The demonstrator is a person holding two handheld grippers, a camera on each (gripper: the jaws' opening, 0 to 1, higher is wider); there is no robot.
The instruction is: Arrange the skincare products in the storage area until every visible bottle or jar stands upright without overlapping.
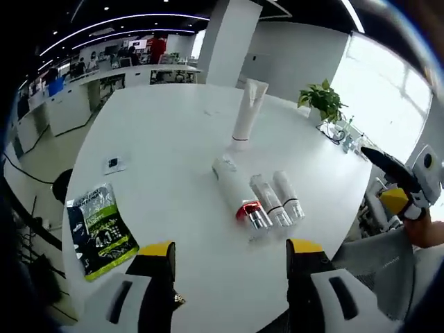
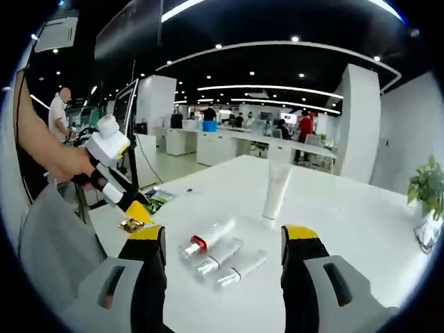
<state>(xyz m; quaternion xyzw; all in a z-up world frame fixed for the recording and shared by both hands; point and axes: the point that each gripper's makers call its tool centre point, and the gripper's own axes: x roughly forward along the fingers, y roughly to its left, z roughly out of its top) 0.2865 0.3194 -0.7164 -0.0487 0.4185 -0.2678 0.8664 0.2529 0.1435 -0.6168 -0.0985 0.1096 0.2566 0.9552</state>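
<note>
**Three bottles lying flat, one tube upright, both grippers waiting apart**

Open-plan office surrounds a large round white table [image 1: 173, 139], with desks and people far behind it.

Left gripper view: the left gripper [image 1: 230, 258] rises from the bottom edge, its yellow-tipped jaws spread wide with nothing between them. Just beyond them three bottles lie on their sides, touching in a row: a red-collared bottle [image 1: 236, 191], a middle bottle [image 1: 269, 200] and a white bottle [image 1: 287, 195]. Farther back a white tube [image 1: 248, 114] stands upright on its cap. A green sachet [image 1: 99, 229] lies flat near the table's edge, and a potted plant [image 1: 323, 101] sits at the far side. The right gripper [image 1: 397, 182] enters from the right, held in a hand; whether it is spread cannot be told here.

Right gripper view: the right gripper [image 2: 223, 239] also has its jaws spread and empty, framing the same three lying bottles, with the tube behind. The left gripper [image 2: 132, 211] appears from the left, jaws parted.

Risks, as a judgement: the bottles are round and packed together, so closing on one may roll its neighbours toward the table edge. They look slim, so a stood bottle may topple, and a wide swing could knock over the tube.
</note>
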